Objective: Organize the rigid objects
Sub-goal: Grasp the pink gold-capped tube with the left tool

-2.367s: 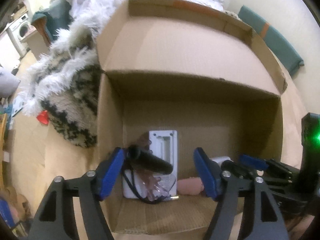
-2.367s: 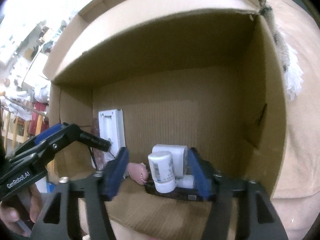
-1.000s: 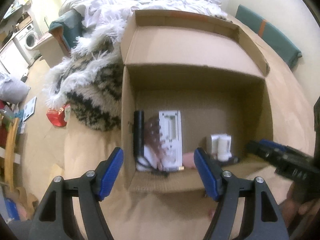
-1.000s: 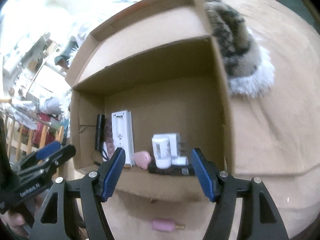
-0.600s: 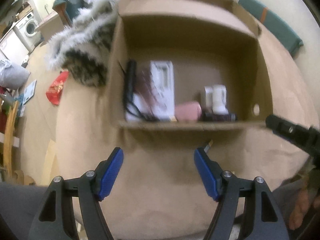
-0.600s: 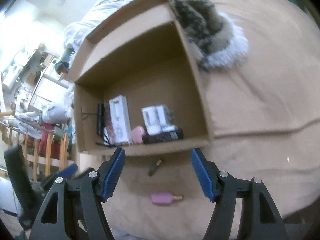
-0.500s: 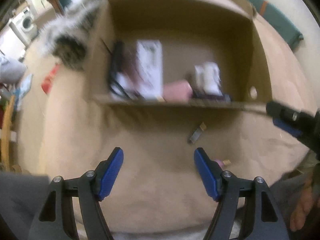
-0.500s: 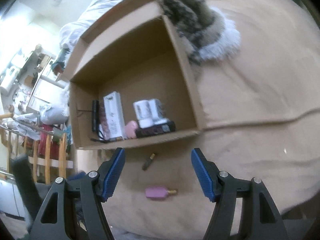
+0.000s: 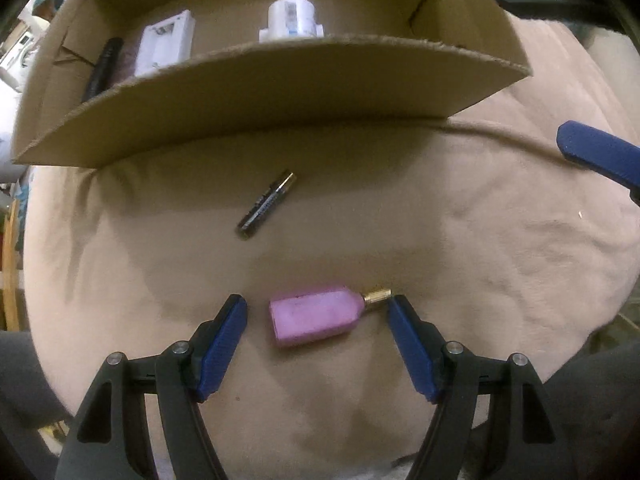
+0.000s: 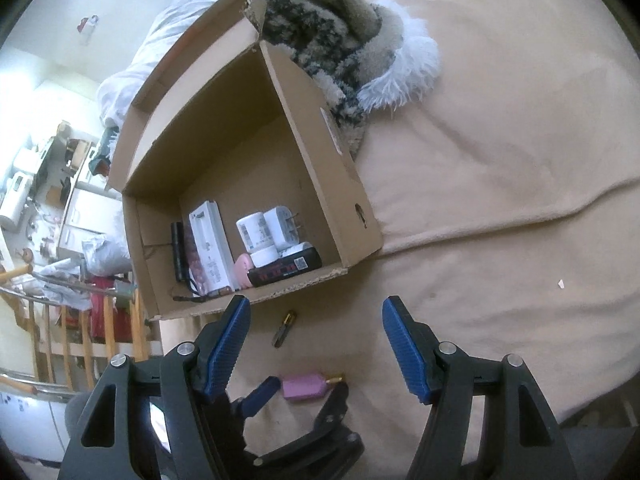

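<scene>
A pink block with a brass tip (image 9: 314,316) lies on the tan bedcover, brass end to the right. My left gripper (image 9: 316,316) points down over it, one finger on each side. Its jaws are closing; the pads stand just clear of the block. The right wrist view shows the same block (image 10: 303,388) between the left gripper's fingers (image 10: 264,390). A black and gold battery (image 9: 266,204) lies loose between the block and the cardboard box (image 9: 280,80). My right gripper (image 10: 315,308) hovers open and empty above the battery (image 10: 284,328).
The box (image 10: 320,128) holds a white bottle (image 10: 254,232), a white plug adapter (image 10: 282,226), a black flat case (image 10: 286,268), a white carton (image 10: 210,248), a black cylinder (image 10: 177,252) and a pink piece (image 10: 244,262). A furry blanket (image 10: 340,40) lies behind it.
Both grippers have pulled back out of the box. The left one has come down to the bedcover and now straddles the pink block. The right one has backed away and rolled.
</scene>
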A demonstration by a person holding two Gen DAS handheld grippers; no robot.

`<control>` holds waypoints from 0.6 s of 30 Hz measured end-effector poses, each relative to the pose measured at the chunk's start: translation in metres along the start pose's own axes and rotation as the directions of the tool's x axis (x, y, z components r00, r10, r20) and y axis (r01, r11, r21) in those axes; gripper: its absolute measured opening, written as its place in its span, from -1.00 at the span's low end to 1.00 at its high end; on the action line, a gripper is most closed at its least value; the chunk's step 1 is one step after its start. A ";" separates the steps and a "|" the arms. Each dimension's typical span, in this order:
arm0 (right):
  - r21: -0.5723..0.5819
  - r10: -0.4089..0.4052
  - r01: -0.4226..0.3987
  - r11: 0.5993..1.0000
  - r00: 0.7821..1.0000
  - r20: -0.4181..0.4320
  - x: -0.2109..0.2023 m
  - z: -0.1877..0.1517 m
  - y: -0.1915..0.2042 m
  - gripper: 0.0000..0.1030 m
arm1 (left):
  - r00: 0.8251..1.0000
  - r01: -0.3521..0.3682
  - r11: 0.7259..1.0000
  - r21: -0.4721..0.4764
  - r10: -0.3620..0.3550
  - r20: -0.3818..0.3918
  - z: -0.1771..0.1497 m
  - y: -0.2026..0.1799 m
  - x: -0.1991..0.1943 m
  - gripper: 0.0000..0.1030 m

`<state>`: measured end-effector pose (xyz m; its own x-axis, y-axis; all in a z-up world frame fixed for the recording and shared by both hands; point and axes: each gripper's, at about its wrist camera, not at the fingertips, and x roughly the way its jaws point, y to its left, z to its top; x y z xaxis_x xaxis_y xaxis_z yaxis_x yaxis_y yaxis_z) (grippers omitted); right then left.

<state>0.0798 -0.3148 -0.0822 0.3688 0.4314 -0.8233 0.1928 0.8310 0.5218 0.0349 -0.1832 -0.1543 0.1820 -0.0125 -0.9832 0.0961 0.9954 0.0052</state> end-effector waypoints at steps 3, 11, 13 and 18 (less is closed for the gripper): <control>-0.012 -0.003 0.003 1.000 1.000 -0.009 0.003 0.000 0.003 0.40 | 1.000 0.005 1.000 0.012 -0.005 -0.011 -0.001 0.005 0.004 -0.13; -0.058 -0.030 0.029 0.998 0.999 -0.018 0.011 -0.001 0.017 0.40 | 0.998 0.025 0.998 0.063 -0.021 -0.063 0.005 0.029 -0.004 -0.21; -0.067 -0.045 0.043 0.997 0.999 -0.021 0.013 -0.002 0.018 0.40 | 0.997 0.014 0.998 0.062 -0.009 -0.070 0.005 0.043 -0.006 -0.21; -0.092 -0.044 0.041 0.995 0.998 -0.041 0.017 -0.004 0.024 0.40 | 0.996 -0.019 1.000 0.018 0.021 -0.092 0.004 0.084 -0.013 -0.21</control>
<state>0.0872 -0.2861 -0.0846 0.3226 0.4080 -0.8541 0.1235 0.8765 0.4653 0.0449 -0.0994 -0.1399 0.0928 0.0169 -0.9955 0.1099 0.9936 0.0272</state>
